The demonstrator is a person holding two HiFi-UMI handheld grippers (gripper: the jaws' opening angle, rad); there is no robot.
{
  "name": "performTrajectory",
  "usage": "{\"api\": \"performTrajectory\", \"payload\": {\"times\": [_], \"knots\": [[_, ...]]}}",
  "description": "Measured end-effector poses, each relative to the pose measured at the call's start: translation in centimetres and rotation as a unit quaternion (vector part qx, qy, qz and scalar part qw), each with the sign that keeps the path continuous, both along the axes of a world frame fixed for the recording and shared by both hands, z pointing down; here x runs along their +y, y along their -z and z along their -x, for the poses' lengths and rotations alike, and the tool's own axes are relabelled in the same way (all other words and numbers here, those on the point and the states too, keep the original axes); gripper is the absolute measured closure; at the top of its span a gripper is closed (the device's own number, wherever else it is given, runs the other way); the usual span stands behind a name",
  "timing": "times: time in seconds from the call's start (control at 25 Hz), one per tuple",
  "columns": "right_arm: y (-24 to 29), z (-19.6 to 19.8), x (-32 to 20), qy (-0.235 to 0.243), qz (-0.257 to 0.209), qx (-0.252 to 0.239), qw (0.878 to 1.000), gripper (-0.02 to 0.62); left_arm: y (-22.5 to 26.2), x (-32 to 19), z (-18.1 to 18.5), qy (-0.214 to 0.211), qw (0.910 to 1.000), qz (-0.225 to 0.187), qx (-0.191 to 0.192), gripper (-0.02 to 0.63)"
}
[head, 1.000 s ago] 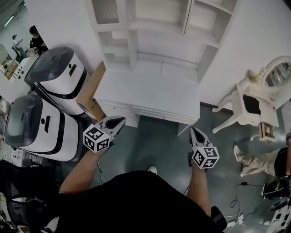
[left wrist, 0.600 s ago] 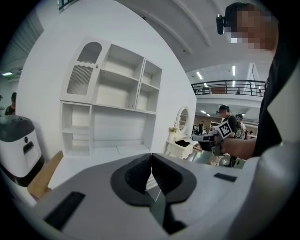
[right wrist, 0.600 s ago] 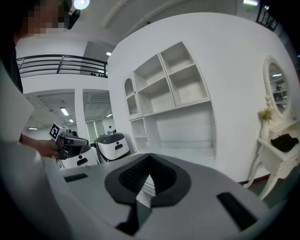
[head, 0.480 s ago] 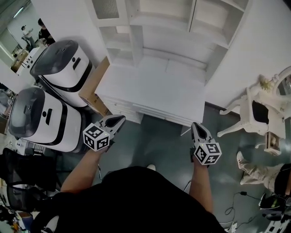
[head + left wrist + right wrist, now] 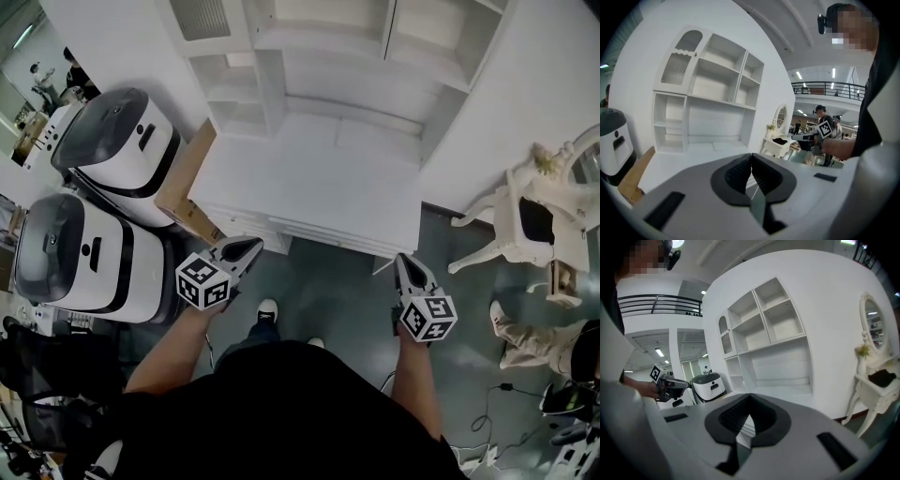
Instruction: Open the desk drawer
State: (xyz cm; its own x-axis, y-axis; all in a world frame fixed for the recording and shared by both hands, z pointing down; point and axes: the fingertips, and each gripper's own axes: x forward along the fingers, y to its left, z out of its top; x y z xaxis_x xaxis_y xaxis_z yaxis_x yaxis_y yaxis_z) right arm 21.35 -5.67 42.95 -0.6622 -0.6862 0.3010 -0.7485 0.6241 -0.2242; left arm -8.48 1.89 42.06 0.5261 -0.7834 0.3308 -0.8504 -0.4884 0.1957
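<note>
The white desk (image 5: pixel 309 178) stands under a white hutch, and its drawer front (image 5: pixel 323 234) runs along the near edge, closed. My left gripper (image 5: pixel 251 246) hovers in front of the desk's left front corner, jaws shut with nothing between them. Just short of the right front corner, my right gripper (image 5: pixel 403 261) is also shut and empty. In the left gripper view the left gripper (image 5: pixel 751 157) points at the desk top (image 5: pixel 684 157). In the right gripper view the right gripper (image 5: pixel 750 397) faces the desk top (image 5: pixel 783 390) and the shelves.
Two white-and-black machines (image 5: pixel 112 150) (image 5: pixel 75 262) and a cardboard box (image 5: pixel 183 187) crowd the desk's left side. A white chair and vanity (image 5: pixel 525 220) stand at the right. The hutch shelves (image 5: pixel 319 56) rise behind the desk top. Cables lie on the floor at the lower right.
Both grippers have drifted a little closer to the desk's front edge, still shut. One shoe of the person has stepped forward into view below the desk.
</note>
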Motion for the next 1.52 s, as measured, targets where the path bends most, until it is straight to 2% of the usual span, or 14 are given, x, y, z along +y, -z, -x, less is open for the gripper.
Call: {"api": "performTrajectory", "payload": {"times": [0.28, 0.44, 0.72, 1.0, 1.28, 1.52], "knots": [[2.1, 2.2, -1.5, -0.04, -0.008, 0.017, 0.999, 0.594, -0.5, -4.3, 1.8, -0.063, 0.9979, -0.001, 0.014, 0.597], [2.9, 4.9, -3.2, -0.054, -0.012, 0.027, 0.998, 0.594, 0.9, -7.8, 4.9, -0.079, 0.9965, -0.02, 0.021, 0.597], [4.0, 9.5, -5.0, -0.077, -0.017, 0.044, 0.996, 0.594, -0.2, -11.3, 9.4, -0.106, 0.9935, -0.007, 0.042, 0.597], [2.9, 10.8, -5.5, -0.121, 0.001, 0.051, 0.991, 0.594, -1.0, -13.8, 10.5, -0.154, 0.9865, -0.004, 0.055, 0.597], [1.1, 11.8, -6.2, -0.141, 0.016, 0.06, 0.988, 0.594, -2.9, -15.9, 10.7, -0.183, 0.9815, 0.01, 0.055, 0.597], [-1.1, 8.2, -7.1, -0.153, 0.04, 0.047, 0.986, 0.594, -2.7, -16.3, 7.7, -0.182, 0.9819, 0.01, 0.051, 0.597]]}}
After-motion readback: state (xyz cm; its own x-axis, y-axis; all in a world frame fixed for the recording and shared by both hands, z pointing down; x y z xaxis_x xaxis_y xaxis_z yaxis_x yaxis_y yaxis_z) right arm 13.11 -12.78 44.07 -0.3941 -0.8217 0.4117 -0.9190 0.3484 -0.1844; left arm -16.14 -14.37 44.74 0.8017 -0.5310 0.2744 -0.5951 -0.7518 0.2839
